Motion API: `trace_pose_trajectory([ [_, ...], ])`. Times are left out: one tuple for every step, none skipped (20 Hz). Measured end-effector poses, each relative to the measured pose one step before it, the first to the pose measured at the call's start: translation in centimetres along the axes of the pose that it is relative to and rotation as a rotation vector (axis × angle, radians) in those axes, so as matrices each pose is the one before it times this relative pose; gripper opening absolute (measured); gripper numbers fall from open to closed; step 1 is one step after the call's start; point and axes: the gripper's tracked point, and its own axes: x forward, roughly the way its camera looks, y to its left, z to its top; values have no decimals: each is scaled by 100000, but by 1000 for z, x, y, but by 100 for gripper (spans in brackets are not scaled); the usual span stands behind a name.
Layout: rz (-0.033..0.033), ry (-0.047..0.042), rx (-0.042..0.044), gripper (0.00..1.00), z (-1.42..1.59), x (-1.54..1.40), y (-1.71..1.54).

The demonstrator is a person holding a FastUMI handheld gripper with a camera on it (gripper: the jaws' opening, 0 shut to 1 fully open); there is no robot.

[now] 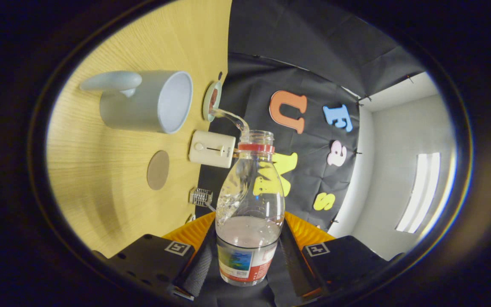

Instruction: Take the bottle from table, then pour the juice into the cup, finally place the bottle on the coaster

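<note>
A pale wood-grain counter fills the left of my view, turned on its side because I have the claw rolled over, with the black cloth wall and a white wall behind it. My claw is closed onto the clear bottle, one finger pressing each side of its labelled lower part. The bottle points away from me, its red neck ring and open mouth at the far end. A thin clear stream arcs from the mouth toward a small cup that stands near the counter's back edge. A large grey mug with a thick handle stands just beside that cup. Nearer me, a small cream box with a dial sits at the counter's edge, and the round brown coaster lies flat beside it, bare. Some liquid pools in the bottle's lower part.
</note>
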Motion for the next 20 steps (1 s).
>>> trace_pose_trajectory([
  [279,-76,-699,82,54,71,102],
  [401,61,-531,82,-271,395,-107],
  [255,213,-317,82,-8,337,-65],
  [257,180,-283,82,55,250,-63],
  [-40,3,-465,82,66,138,-24],
  [-193,-62,-654,82,6,149,-53],
  [-102,96,-496,83,-125,11,-137],
  [-67,350,-228,83,-148,103,-69],
  [390,88,-140,83,-7,4,54],
  [243,116,-389,82,170,84,92],
  [-141,3,-339,82,170,-87,-23],
  [284,220,-432,82,-165,-28,175],
  [4,-30,-191,82,-44,-103,40],
  [-127,169,-181,82,35,-86,-131],
  [-62,-51,-268,82,78,-101,-48],
  [-63,-13,-319,82,30,-33,-95],
  [-6,306,-364,82,-53,35,-71],
  [-165,58,-492,82,16,146,-104],
  [-312,-455,-433,82,195,49,-163],
  [-83,55,-559,82,75,62,-97],
])
